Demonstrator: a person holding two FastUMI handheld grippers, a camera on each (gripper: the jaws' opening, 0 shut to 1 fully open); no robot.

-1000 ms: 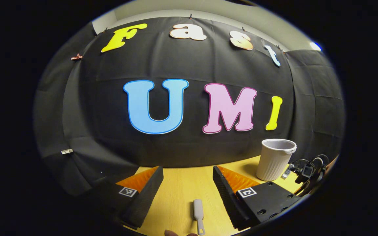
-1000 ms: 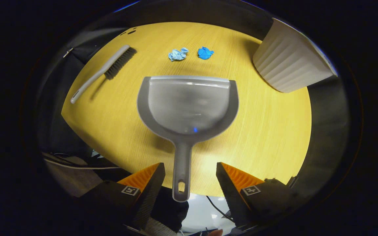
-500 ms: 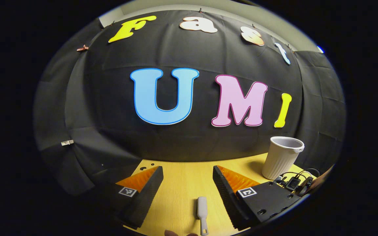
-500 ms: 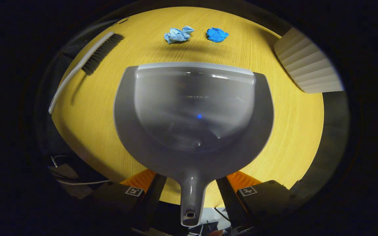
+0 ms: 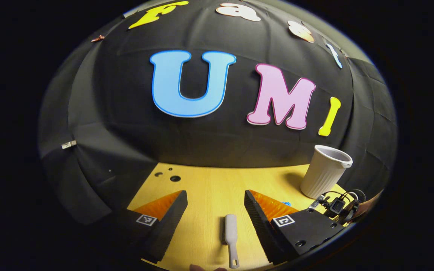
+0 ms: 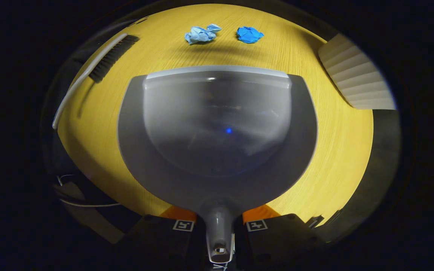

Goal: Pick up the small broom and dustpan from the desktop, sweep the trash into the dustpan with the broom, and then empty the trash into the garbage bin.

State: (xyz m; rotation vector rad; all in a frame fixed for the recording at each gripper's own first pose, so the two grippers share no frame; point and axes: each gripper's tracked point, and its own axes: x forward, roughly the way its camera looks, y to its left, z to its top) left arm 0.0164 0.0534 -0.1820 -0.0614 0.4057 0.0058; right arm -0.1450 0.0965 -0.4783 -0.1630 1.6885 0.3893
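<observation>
- The dustpan (image 6: 217, 128) is grey with a frosted, translucent scoop and a pale strip along its front lip. Its short handle runs back between the fingers of the right gripper (image 6: 219, 226), which are pressed against it from both sides.
- The broom (image 6: 89, 73) is a slim pale brush with dark bristles. It lies flat on the yellow wooden table (image 6: 337, 150), ahead and to the left of the right gripper's fingers, along the table's rounded edge.
- In the left gripper view, the broom's handle lies on the table between the widely spread fingers of the left gripper (image 5: 216, 210), touching neither.
- Two crumpled scraps lie just past the dustpan's lip: one light blue scrap (image 6: 201, 34) and one darker blue scrap (image 6: 249, 34), close together.
- One ribbed white bin (image 5: 324, 171) stands upright ahead and to the right of the left gripper's fingers, near the table's far edge.
- Bare table lies open between the dustpan lip and the scraps.
</observation>
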